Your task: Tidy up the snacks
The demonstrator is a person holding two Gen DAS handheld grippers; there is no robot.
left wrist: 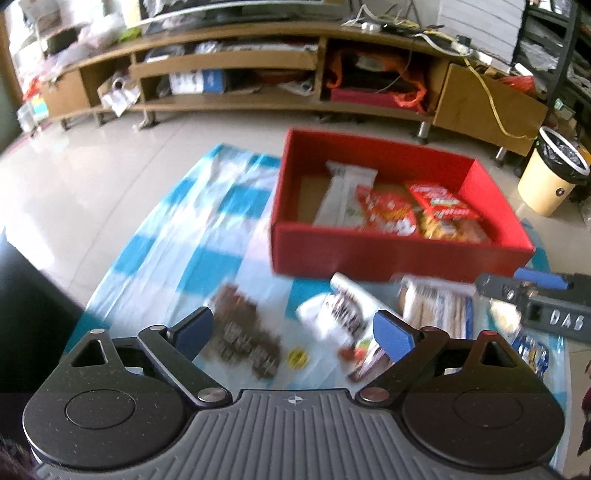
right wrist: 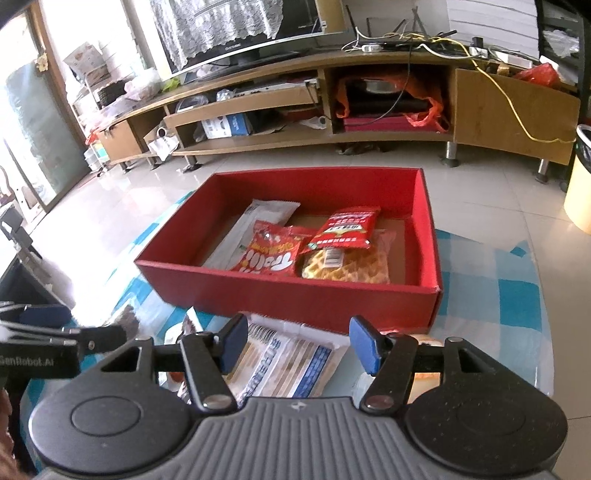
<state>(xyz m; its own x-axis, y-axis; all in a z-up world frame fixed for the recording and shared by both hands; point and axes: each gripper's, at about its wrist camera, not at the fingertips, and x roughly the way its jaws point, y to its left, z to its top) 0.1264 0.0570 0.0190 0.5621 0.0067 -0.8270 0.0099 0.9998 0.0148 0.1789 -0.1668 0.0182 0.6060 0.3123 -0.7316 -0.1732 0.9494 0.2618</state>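
- Your left gripper (left wrist: 293, 332) hangs wide open over the checked cloth (left wrist: 207, 221), nothing between its blue pads (left wrist: 393, 334); below it lie a brown packet (left wrist: 243, 332) and a white pouch (left wrist: 347, 317), both blurred.
- Your right gripper (right wrist: 298, 345) stands partly open, pads clear of the striped pack (right wrist: 280, 365) that lies under them just in front of the red box (right wrist: 295, 299).
- Only the left view takes in the brown packet whole, a cream bin (left wrist: 550, 177) at far right and your right gripper's tip (left wrist: 543, 295) at the edge; only the right view shows the TV (right wrist: 240, 33) on the wooden stand (right wrist: 498, 110).
- In the box, the white bar (right wrist: 251, 232) lies with its long axis running from the near wall towards the far one, tilted right; the red bag (right wrist: 273, 254) overlaps its right side, and the waffle bag (right wrist: 347, 258) lies beside that.
- The striped pack's long axis appears to point towards the box, though the gripper hides its near end.
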